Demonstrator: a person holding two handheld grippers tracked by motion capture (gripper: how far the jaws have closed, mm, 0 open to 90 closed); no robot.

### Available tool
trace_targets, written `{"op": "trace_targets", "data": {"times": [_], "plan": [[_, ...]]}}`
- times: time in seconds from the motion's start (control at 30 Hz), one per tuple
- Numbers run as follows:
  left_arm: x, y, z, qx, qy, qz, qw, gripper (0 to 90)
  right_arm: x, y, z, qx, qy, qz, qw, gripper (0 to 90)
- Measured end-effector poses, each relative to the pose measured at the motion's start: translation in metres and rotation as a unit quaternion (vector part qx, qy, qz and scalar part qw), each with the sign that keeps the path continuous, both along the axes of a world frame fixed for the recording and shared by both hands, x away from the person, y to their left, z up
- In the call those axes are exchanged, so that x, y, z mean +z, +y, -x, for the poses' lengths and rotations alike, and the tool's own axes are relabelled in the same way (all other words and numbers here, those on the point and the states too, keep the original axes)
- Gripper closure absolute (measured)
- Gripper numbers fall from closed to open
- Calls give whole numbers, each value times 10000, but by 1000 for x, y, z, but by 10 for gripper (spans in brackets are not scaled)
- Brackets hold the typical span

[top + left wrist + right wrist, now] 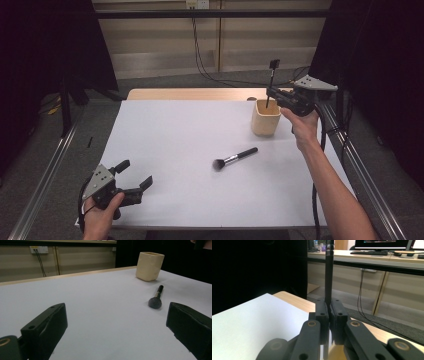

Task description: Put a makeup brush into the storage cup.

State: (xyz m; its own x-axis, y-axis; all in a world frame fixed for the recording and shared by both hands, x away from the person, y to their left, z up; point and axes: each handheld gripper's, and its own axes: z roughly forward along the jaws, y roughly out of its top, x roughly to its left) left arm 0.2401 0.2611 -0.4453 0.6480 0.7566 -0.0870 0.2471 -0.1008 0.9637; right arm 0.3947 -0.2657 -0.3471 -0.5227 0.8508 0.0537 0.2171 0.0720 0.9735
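Two tools were in play: my right tool (pixel 272 93) was clamped on a thin black brush (pixel 271 82), held upright with its lower end dipping into the wooden cup (pixel 265 120), straight below. My left tool (pixel 134 176) sat open and empty, far across the tabletop (pixel 175 135); a makeup brush (pixel 235 158) lay flat between.

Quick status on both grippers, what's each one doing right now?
Left gripper: open, holding nothing, low over the table.
Right gripper: shut on a thin black brush, held upright above the wooden cup.
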Motion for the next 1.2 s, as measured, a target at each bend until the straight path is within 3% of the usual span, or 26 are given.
{"op": "trace_targets", "data": {"times": [0.2,0.6,1.2], "plan": [[0,1,0,84,-15,-33,10000,30,-7,-2,-12,-115,38,74,9999,864],[0,1,-2,-35,-53,-91,9999,30,-24,-3,-22,-244,130,149,9995,864],[-1,0,-2,-14,-6,-189,9998,30,-51,-8,-21,-280,313,172,9990,864]]}}
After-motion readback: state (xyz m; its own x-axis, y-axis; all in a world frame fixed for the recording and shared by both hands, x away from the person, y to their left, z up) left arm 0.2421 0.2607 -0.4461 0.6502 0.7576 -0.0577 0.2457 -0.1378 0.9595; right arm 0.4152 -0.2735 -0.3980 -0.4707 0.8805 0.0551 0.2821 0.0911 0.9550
